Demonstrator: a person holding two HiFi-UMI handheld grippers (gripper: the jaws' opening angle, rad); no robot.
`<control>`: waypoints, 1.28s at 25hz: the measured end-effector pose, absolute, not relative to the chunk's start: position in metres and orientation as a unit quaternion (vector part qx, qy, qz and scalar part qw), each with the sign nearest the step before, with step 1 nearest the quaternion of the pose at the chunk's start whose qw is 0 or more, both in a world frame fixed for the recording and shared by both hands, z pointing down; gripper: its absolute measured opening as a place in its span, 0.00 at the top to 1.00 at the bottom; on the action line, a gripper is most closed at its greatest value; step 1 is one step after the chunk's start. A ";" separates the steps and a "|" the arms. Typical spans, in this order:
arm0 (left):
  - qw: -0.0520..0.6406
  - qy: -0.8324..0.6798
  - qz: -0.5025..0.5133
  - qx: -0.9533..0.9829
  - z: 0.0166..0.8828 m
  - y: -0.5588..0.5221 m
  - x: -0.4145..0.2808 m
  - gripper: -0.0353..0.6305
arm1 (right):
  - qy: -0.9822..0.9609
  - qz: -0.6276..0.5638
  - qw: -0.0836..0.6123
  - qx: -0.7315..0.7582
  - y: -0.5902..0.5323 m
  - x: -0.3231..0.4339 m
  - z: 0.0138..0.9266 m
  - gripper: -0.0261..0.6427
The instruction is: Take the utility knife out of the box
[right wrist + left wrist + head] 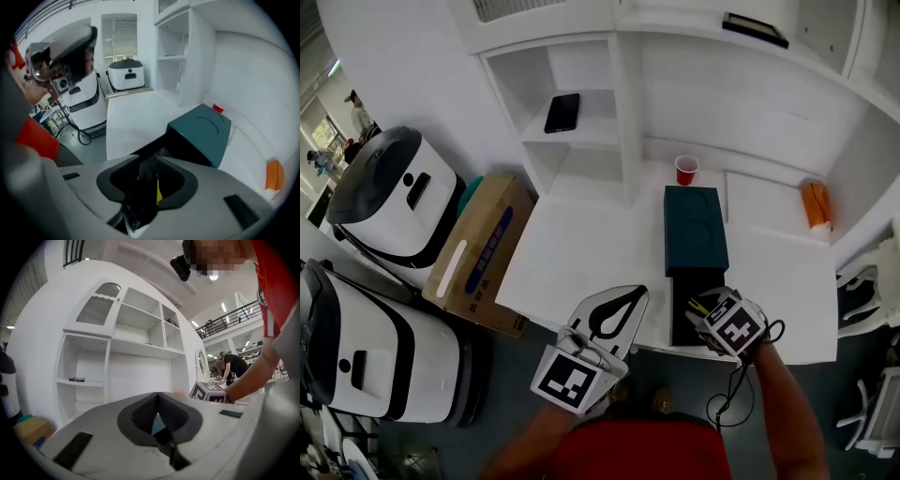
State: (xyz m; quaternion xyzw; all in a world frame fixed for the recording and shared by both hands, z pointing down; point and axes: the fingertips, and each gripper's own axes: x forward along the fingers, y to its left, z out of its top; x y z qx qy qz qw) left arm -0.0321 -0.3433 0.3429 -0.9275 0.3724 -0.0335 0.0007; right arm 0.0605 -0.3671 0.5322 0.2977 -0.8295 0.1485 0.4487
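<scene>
Matt teal box (696, 230), smooth white table (572, 253), cardboard carton (478, 248), red plastic cup (686, 170)

The white tabletop (572, 253) carries a dark teal rectangular box (695, 225) right of centre. Its black inner tray (684, 284) is drawn out toward the near edge. A red plastic cup (686, 170) stands just beyond the box's far end. An orange roll-shaped object (816, 206) lies at the far right. A flat black device (562, 112) lies on the white shelf (586, 139) at the far left.
</scene>
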 end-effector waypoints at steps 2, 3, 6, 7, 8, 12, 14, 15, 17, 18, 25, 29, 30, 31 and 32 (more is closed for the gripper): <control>0.000 0.372 -0.032 -0.928 0.344 -0.345 -0.037 0.94 | -0.811 0.154 0.482 0.293 -0.371 0.064 0.549 0.75; -0.002 0.372 -0.032 -0.928 0.345 -0.346 -0.039 0.94 | -0.802 0.156 0.497 0.292 -0.373 0.067 0.557 0.75; -0.008 0.372 -0.031 -0.928 0.347 -0.349 -0.045 0.94 | -0.776 0.161 0.539 0.285 -0.378 0.074 0.576 0.75; -0.009 0.372 -0.031 -0.928 0.348 -0.350 -0.046 0.94 | -0.770 0.162 0.550 0.282 -0.380 0.075 0.581 0.75; -0.010 0.372 -0.032 -0.928 0.348 -0.351 -0.048 0.94 | -0.762 0.162 0.559 0.282 -0.381 0.077 0.583 0.75; -0.013 0.371 -0.035 -0.928 0.351 -0.353 -0.052 0.94 | -0.750 0.176 0.577 0.272 -0.382 0.078 0.595 0.75; -0.015 0.370 -0.037 -0.928 0.352 -0.355 -0.053 0.94 | -0.749 0.189 0.578 0.263 -0.379 0.077 0.603 0.75; -0.016 0.369 -0.038 -0.928 0.353 -0.355 -0.053 0.94 | -0.748 0.197 0.578 0.262 -0.378 0.077 0.607 0.76; -0.018 0.369 -0.038 -0.929 0.355 -0.357 -0.054 0.94 | -0.747 0.211 0.575 0.258 -0.377 0.077 0.610 0.78; -0.018 0.368 -0.039 -0.929 0.356 -0.358 -0.054 0.94 | -0.746 0.215 0.576 0.256 -0.377 0.077 0.609 0.78; -0.022 0.361 -0.040 -0.932 0.358 -0.359 -0.049 0.94 | -0.743 0.203 0.586 0.251 -0.377 0.077 0.606 0.86; -0.023 0.357 -0.042 -0.933 0.359 -0.360 -0.048 0.94 | -0.747 0.194 0.579 0.264 -0.376 0.079 0.602 0.86; -0.023 0.355 -0.042 -0.934 0.360 -0.360 -0.047 0.94 | -0.749 0.194 0.574 0.268 -0.375 0.079 0.599 0.86; -0.023 0.354 -0.042 -0.934 0.360 -0.360 -0.046 0.94 | -0.752 0.192 0.567 0.274 -0.375 0.079 0.595 0.86; -0.024 0.353 -0.042 -0.935 0.361 -0.360 -0.045 0.94 | -0.757 0.189 0.558 0.283 -0.375 0.079 0.589 0.86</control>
